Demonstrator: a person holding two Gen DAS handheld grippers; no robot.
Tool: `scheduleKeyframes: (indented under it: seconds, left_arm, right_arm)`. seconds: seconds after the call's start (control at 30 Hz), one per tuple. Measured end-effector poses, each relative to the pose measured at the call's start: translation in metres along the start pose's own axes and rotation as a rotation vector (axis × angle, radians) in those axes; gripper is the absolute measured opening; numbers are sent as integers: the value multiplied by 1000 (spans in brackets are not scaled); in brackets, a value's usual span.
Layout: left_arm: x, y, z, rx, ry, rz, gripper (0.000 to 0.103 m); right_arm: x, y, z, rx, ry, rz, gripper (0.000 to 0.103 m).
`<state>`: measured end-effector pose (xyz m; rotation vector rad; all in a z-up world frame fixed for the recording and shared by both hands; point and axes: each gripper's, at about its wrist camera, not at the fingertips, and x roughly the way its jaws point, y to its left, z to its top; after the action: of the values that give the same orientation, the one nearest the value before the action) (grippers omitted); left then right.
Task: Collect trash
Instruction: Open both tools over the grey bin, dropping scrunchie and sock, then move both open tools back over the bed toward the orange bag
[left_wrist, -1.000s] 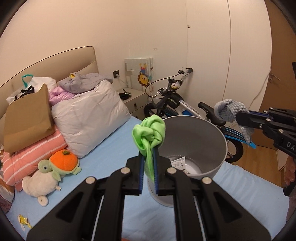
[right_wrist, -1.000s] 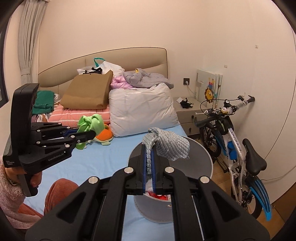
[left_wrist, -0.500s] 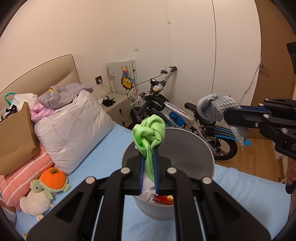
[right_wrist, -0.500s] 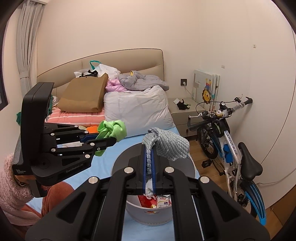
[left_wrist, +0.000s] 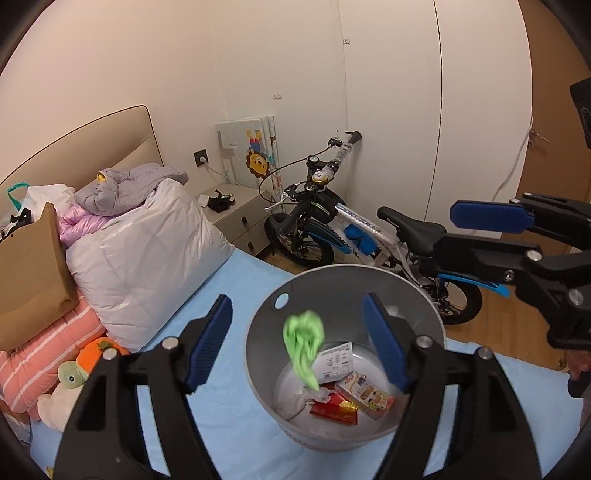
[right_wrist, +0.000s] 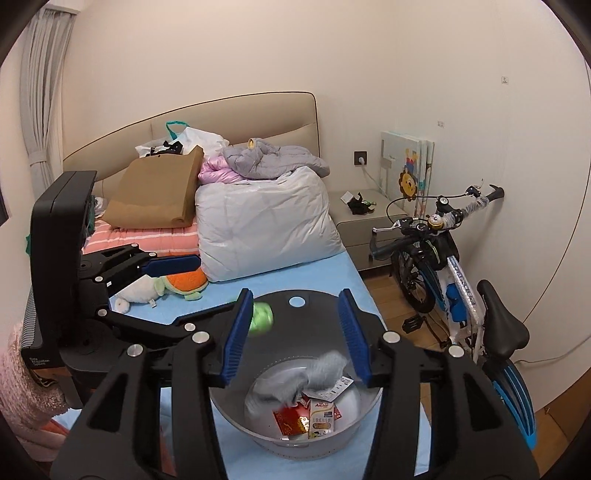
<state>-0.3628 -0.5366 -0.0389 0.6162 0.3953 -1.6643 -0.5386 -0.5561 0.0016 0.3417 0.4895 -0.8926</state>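
From the left wrist view, the left gripper (left_wrist: 295, 339) hangs over the grey bin (left_wrist: 436, 332), which stands on the blue bed (left_wrist: 236, 280). Its fingers (left_wrist: 208, 343) are opening, nothing pressed between them. The green rag (left_wrist: 304, 343) is loose in the air inside the bin's mouth, above the red packet (left_wrist: 334, 406) and the milk carton (left_wrist: 364, 389) at the bottom. The right gripper (left_wrist: 487, 236) reaches in from the right, level with the bin's far rim, fingers apart and empty.

The risk I see is small: the bin sits on a soft mattress near the bed's edge, so a knock from either gripper on the rim could tip it toward the floor and the bicycle (left_wrist: 332, 221).

From the right wrist view, the right gripper (right_wrist: 295, 336) tilts down over the bin (right_wrist: 236, 410), its fingers (right_wrist: 349, 336) opening. The grey cloth (right_wrist: 314, 373) is blurred below them; it seems to be dropping free into the bin rather than caught, though the blur leaves that unsure. The green rag (right_wrist: 263, 317) shows just past the left-hand finger, near the bin's rim, so it could still snag there. The left gripper (right_wrist: 162, 291) comes in from the left, angled down, a sleeve (right_wrist: 26, 384) behind it.
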Motion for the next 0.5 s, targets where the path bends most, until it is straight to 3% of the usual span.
scheduleKeyframes:
  seconds: [0.5]
  left_arm:
    - [-5, 28, -21, -70, 30, 6, 73]
  right_arm:
    - [22, 32, -3, -40, 73, 31, 46]
